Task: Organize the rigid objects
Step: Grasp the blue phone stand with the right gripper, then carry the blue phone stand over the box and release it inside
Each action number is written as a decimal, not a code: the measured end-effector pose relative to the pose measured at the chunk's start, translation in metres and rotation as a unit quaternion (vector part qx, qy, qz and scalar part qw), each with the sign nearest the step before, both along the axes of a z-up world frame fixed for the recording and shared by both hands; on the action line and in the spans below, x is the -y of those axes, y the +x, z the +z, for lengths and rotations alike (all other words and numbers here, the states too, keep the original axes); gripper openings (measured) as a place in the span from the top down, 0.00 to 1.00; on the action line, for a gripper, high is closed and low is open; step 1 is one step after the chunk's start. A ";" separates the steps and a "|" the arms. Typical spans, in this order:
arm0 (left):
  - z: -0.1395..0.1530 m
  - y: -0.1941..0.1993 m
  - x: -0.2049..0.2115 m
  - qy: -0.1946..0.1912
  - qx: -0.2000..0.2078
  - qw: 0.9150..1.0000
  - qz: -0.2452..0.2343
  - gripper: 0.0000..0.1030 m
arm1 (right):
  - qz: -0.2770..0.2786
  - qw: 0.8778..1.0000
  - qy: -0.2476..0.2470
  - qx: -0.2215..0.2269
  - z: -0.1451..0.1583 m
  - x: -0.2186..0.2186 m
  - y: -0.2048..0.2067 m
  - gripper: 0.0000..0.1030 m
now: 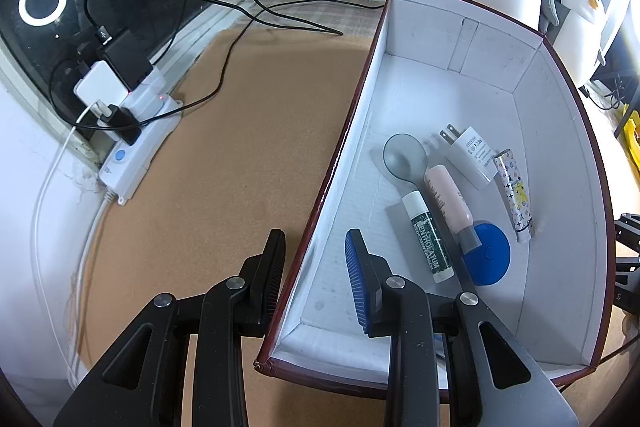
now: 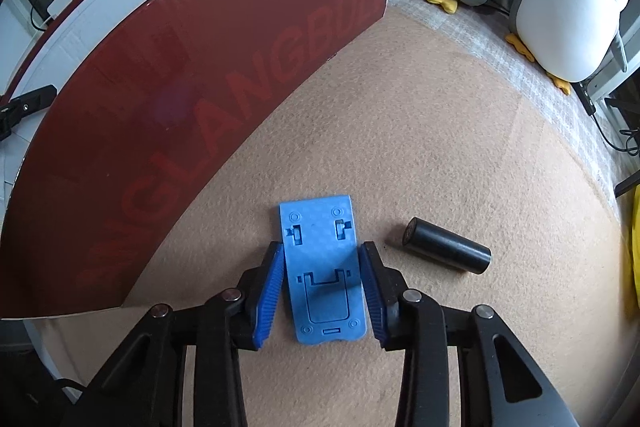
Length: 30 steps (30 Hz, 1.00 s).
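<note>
1. Fingers of the right gripper (image 2: 322, 291) flank a flat blue plastic stand (image 2: 322, 267) that lies on the tan felt surface (image 2: 440, 131); the blue pads (image 2: 269, 301) sit just beside its two long edges, and whether they press on it cannot be told.
2. A black cylinder (image 2: 446, 245) lies on its side on the surface just right of the right gripper, apart from the stand.
3. The red outer wall of the box (image 2: 192, 95) rises close to the left of the stand and runs toward the far edge of the surface; bare felt stretches beyond and to the right of the stand and cylinder.
4. Two penguin plush toys (image 2: 568, 11) sit along the far right edge of the surface.
5. The left gripper (image 1: 316, 279) stands spread apart and holds nothing, straddling the box's (image 1: 344, 147) left wall: one finger outside over the surface, the blue-padded one inside.
6. Inside the box, toward its right half, lie a clear spoon (image 1: 404, 157), a green lip balm (image 1: 428, 237), a pink tube (image 1: 448, 201), a white charger plug (image 1: 472, 155), a patterned tube (image 1: 514, 197) and a blue disc (image 1: 490, 255); the pink tube's grey cap rests on the disc.
7. The box floor along its left wall and far end is bare.
8. A white power strip (image 1: 132, 147) with plugs and cables sits at the left edge of the surface by the window.
</note>
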<state>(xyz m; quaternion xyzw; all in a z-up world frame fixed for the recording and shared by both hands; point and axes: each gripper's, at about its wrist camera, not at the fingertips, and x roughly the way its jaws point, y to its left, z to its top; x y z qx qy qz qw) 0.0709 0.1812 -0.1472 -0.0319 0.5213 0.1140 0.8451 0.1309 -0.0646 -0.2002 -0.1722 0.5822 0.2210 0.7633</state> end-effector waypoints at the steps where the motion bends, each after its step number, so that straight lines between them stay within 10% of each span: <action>1: 0.000 0.000 0.000 0.000 0.000 1.000 0.000 0.71 | -0.001 1.000 0.000 0.001 0.001 0.000 -0.001 0.67; 17: 0.002 0.000 0.002 -0.006 0.005 1.000 -0.002 0.71 | -0.030 0.999 0.024 0.011 0.019 0.015 -0.008 0.68; 30: 0.012 -0.006 -0.003 -0.018 0.023 1.000 -0.002 0.71 | -0.041 0.992 0.089 0.078 0.093 0.005 0.016 0.68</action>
